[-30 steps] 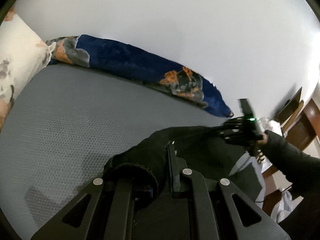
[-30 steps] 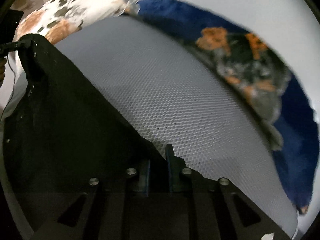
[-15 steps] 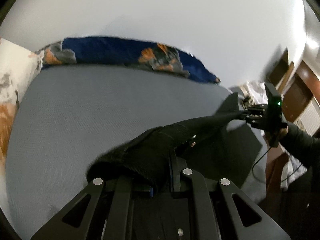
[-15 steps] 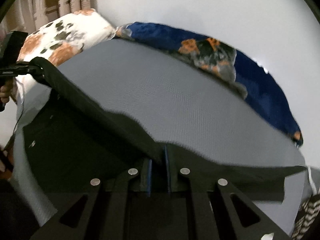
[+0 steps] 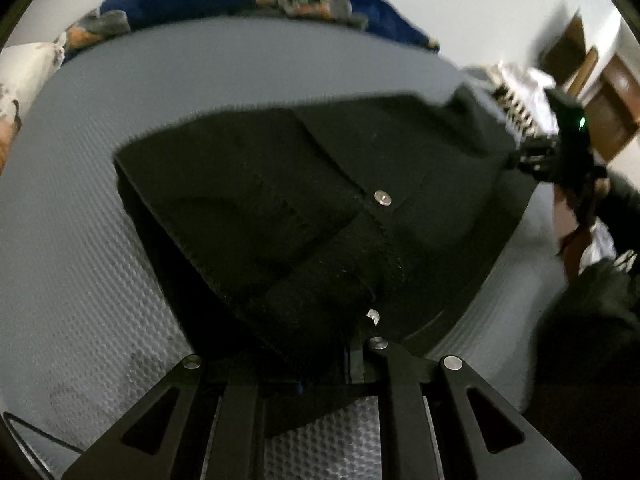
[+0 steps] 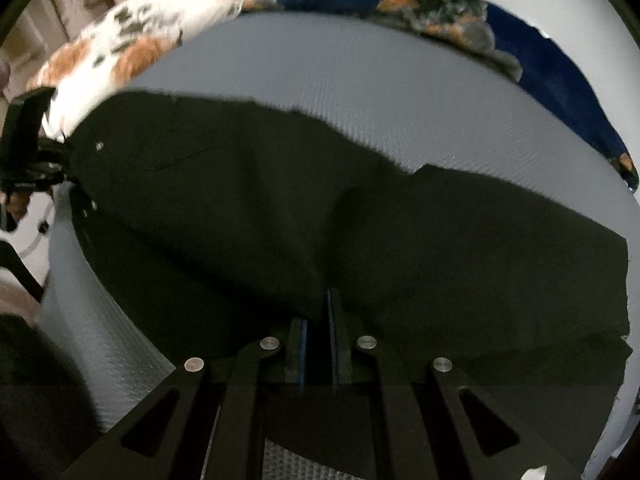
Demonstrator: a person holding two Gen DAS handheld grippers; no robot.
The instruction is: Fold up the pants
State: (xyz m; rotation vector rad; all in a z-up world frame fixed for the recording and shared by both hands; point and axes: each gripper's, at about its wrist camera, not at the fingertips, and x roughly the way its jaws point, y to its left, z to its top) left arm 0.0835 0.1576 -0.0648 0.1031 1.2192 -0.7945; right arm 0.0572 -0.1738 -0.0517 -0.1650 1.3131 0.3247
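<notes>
No brand, label or writing can be read on anything in either view; the only marks on the black fabric pants (image 5: 304,200) are small round metal rivets near the pocket seam.

The bed carries a grey mattress with a fine honeycomb texture (image 5: 80,208), which fills most of both views; at the far left lies a white pillow with orange and dark flower print (image 6: 128,44); along the far edge, against the plain white wall (image 5: 460,4), lies a long dark-blue cushion with orange and grey print (image 6: 560,72); at the far right of the left wrist view stands brown wooden furniture (image 5: 616,108), blurred, with some pale striped cloth in front of it.

The pants are spread across the mattress between the two tools; the left hand-held gripper (image 5: 348,344) is clenched on the thick band of the pants at its own tip, with the cloth bunched over the jaws and fanning away toward the far edge of the bed; in the right wrist view that same tool appears at the far left, at one corner of the cloth, with a person's hand (image 6: 18,200) below it.

The right hand-held gripper (image 6: 320,312) is clamped on a fold of the pants, its blue-edged jaws nearly together with black cloth pinched between them; the cloth spreads to both sides of it, lying partly on the mattress; in the left wrist view this tool shows at the far right, at the pants' edge, a green light on its body and a dark sleeve (image 5: 624,196) behind it.
</notes>
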